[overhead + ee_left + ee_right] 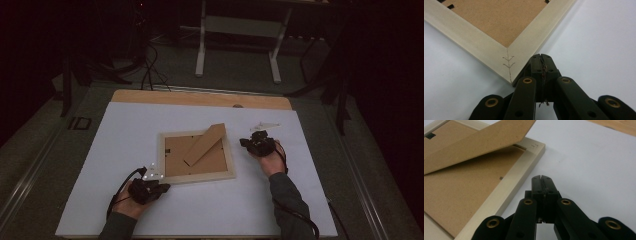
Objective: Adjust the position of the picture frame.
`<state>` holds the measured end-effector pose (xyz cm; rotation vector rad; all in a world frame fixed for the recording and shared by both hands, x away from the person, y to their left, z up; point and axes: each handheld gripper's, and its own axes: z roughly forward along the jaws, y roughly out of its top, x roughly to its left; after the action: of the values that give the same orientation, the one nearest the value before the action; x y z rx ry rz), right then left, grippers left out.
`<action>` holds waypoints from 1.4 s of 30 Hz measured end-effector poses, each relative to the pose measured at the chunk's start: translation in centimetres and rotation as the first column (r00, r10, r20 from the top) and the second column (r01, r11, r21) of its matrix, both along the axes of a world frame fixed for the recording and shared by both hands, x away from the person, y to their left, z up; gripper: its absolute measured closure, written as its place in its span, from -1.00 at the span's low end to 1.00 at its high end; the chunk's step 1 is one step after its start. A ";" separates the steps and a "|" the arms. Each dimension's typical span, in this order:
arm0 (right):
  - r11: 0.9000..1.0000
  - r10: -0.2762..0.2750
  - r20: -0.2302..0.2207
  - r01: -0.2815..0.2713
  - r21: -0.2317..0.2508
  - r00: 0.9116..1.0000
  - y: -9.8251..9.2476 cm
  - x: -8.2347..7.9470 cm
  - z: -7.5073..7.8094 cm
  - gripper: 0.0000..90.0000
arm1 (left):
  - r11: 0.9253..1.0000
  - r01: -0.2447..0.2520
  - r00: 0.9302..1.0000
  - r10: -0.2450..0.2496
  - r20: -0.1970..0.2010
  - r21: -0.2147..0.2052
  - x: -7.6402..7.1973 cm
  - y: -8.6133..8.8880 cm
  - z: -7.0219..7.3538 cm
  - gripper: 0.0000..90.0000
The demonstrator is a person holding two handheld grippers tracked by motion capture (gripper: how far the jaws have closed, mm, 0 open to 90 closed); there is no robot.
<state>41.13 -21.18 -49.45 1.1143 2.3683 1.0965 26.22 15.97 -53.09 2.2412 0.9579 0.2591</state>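
Both grippers, left (pixel 541 58) and right (pixel 541 178), jaws closed and empty, flank the face-down picture frame (pixel 197 175) on open white sheet (pixel 125 135).

Count, as seen from the high view and both gripper views:

- One pale wooden picture frame lying back-side up (pixel 197 156) (pixel 474 42) (pixel 506 187), with one brown fibreboard backing panel (pixel 192 160) set in it.
- One brown fibreboard easel stand (pixel 205 144) (pixel 476 143), raised at a slant off the backing.
- Two black retaining tabs visible at the backing's edge in the left gripper view (pixel 450 6); one more dark tab in the right gripper view (pixel 431 135).
- Two hand-held grippers: left hand-held gripper (pixel 162 188) (pixel 541 57), right hand-held gripper (pixel 243 142) (pixel 541 178), each with two black jaws pressed together.
- One white sheet (pixel 125 150) over one wooden worktop (pixel 200 98).
- One small clear plastic piece (pixel 265 125) on the sheet; cannot tell what.
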 end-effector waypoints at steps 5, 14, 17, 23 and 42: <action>1.000 0.021 0.011 -0.021 -0.007 1.000 0.6 0.1 0.2 0.99 | 1.000 -0.024 1.000 0.024 0.001 0.001 0.2 0.4 0.0 1.00; 0.999 0.031 0.022 -0.030 -0.023 0.999 1.5 0.9 0.8 0.99 | 0.998 -0.066 0.998 0.066 -0.007 -0.003 0.5 0.9 0.0 1.00; 0.999 0.035 0.025 -0.034 -0.026 0.999 1.9 1.2 1.0 0.99 | 0.997 -0.074 0.997 0.074 -0.007 -0.005 0.6 1.0 0.0 1.00; 0.999 0.033 0.022 -0.033 -0.007 0.999 2.4 1.8 1.2 0.99 | 0.993 -0.115 0.993 0.115 0.012 0.018 0.9 1.0 0.0 1.00; 1.000 0.003 0.016 -0.003 0.026 1.000 4.0 3.9 1.7 0.99 | 0.976 -0.217 0.976 0.217 0.025 0.009 1.8 1.6 -0.1 1.00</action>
<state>45.01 -17.19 -47.74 1.1068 2.3507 1.1364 28.01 17.54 -53.18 2.1397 1.1922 0.3887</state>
